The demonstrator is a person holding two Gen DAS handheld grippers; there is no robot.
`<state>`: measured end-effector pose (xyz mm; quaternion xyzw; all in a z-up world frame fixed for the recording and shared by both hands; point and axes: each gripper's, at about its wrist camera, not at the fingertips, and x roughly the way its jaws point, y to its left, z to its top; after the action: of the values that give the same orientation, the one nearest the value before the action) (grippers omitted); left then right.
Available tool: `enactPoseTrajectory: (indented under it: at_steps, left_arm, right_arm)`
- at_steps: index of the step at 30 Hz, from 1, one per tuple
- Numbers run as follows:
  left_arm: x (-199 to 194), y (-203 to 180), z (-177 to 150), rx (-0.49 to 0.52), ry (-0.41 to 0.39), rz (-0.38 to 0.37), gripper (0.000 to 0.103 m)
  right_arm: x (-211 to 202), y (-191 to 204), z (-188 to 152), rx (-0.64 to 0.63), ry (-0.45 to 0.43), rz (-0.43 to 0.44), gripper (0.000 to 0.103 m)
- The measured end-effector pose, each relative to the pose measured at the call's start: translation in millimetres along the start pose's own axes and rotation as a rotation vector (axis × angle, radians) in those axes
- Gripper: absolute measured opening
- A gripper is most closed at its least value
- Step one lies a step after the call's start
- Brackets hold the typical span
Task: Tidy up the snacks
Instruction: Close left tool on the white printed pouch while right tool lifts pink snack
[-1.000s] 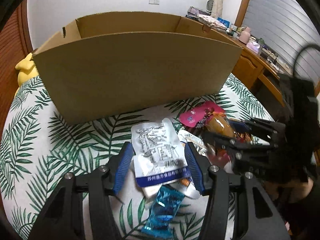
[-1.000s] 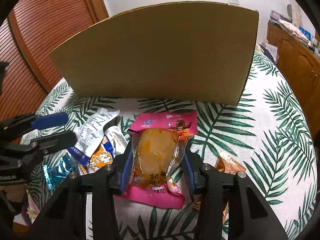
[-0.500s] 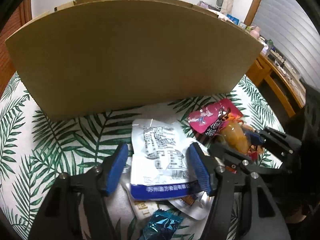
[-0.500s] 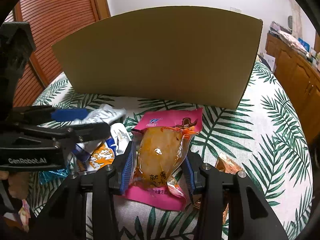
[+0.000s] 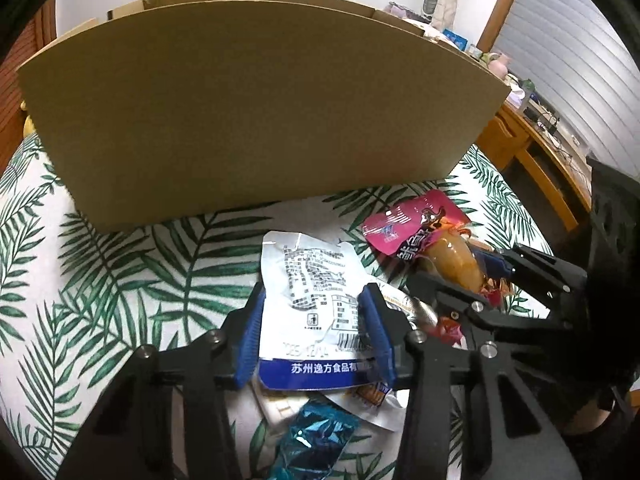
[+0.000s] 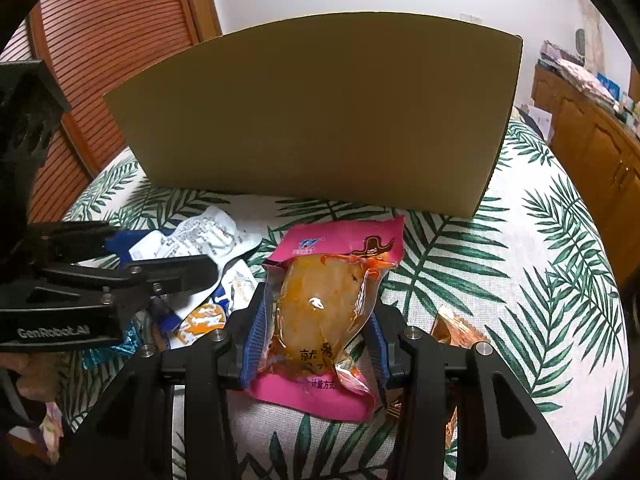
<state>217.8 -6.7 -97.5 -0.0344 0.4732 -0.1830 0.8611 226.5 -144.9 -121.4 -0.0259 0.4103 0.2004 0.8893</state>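
In the left wrist view, a white snack packet [image 5: 316, 304] is being held between the blue pads of the left gripper [image 5: 318, 330], which are closed onto its two side edges. The packet's long axis is running forward along the fingers, toward the cardboard box [image 5: 256, 120] standing just beyond it on the leaf-print cloth [image 5: 100, 280]. Under the packet, one blue foil wrapper [image 5: 312, 436] and at least one more white pouch [image 5: 384, 404] are lying (the pile is partly hidden, so no full count can be given). To the right, the right gripper [image 5: 464, 276] is seen with its pink packet [image 5: 420, 224].

In the right wrist view, the pink packet [image 6: 324, 316], one in number, is being clamped at its lower half by the right gripper [image 6: 316, 332], its long axis likewise pointing at the box [image 6: 320, 120]. One orange wrapper [image 6: 456, 332] is lying just right of the fingers. The left gripper [image 6: 160, 264] is showing at the left edge.

Both packets are being kept below the box's near wall, which is probably to be cleared from above before either is released; neither hand is judged clearly nearer.
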Motion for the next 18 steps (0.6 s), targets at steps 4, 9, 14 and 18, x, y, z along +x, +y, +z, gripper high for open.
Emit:
enactPoseTrajectory:
  at_steps: [4, 9, 14, 18]
  left_arm:
    - [-9.1, -1.0, -5.8, 0.002, -0.022, 0.009, 0.043]
    - [-22.6, -6.2, -7.3, 0.024, -0.057, 0.030, 0.039]
    - [-32.2, -11.4, -10.2, 0.046, -0.098, 0.050, 0.027]
    - [-38.5, -12.2, -11.2, 0.055, -0.118, 0.058, 0.027]
  right_arm:
    - [0.2, 0.3, 0.1, 0.001, 0.000, 0.001, 0.044]
    - [-1.0, -0.3, 0.0, 0.004, -0.001, 0.004, 0.044]
    - [-0.8, -0.4, 0.0, 0.004, -0.001, 0.004, 0.044]
    - [-1.1, -0.5, -0.5, 0.001, -0.002, 0.002, 0.044]
